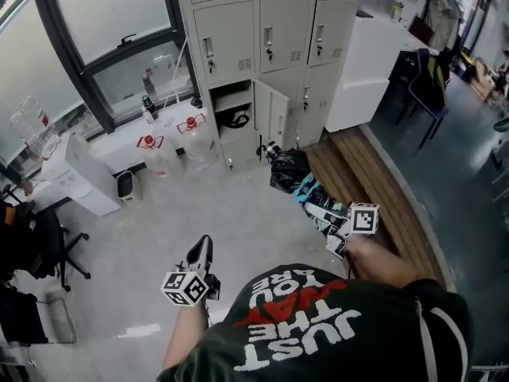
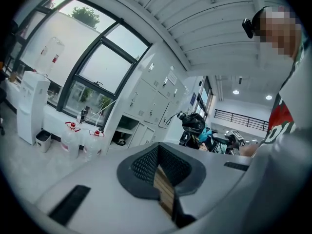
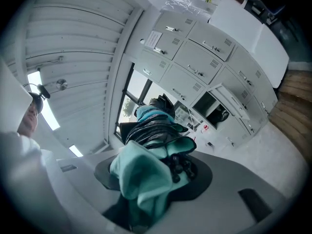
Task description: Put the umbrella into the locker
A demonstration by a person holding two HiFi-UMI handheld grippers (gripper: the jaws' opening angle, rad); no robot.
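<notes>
**Grey steel lockers dead ahead, umbrella not in yet**

Grey locker bank [image 1: 286,30] fills the top of the head view. One low compartment [image 1: 232,126] is open with its door [image 1: 271,111] swung out to the right. That looks like the target. There's already a dark coiled thing [image 1: 235,120] lying in it, can't tell what, with a bare shelf above it.

So progress-wise I'd call it roughly halfway. The pickup is done, the approach is underway, and the actual putting-in is all left to do. The folded teal-and-black umbrella [image 1: 296,177] is out in the air, well apart from the lockers. The right gripper [image 1: 322,212] has its fingers clamped round the fabric bundle, tip pointing at the lockers. The left gripper [image 1: 203,249] has its fingers together on nothing, just along for the ride.

Room to move:
- The pale floor [image 1: 199,213] between the person and the open compartment is bare, so it's a straight run.
- A wooden platform [image 1: 382,189] runs along the right, and its edge sits close to the umbrella's side.
- Two red-capped water jugs [image 1: 159,153] stand just left of the opening.
- The door's free edge is the tight bit. My guess is the umbrella has to slip between it and the compartment's left wall.
</notes>
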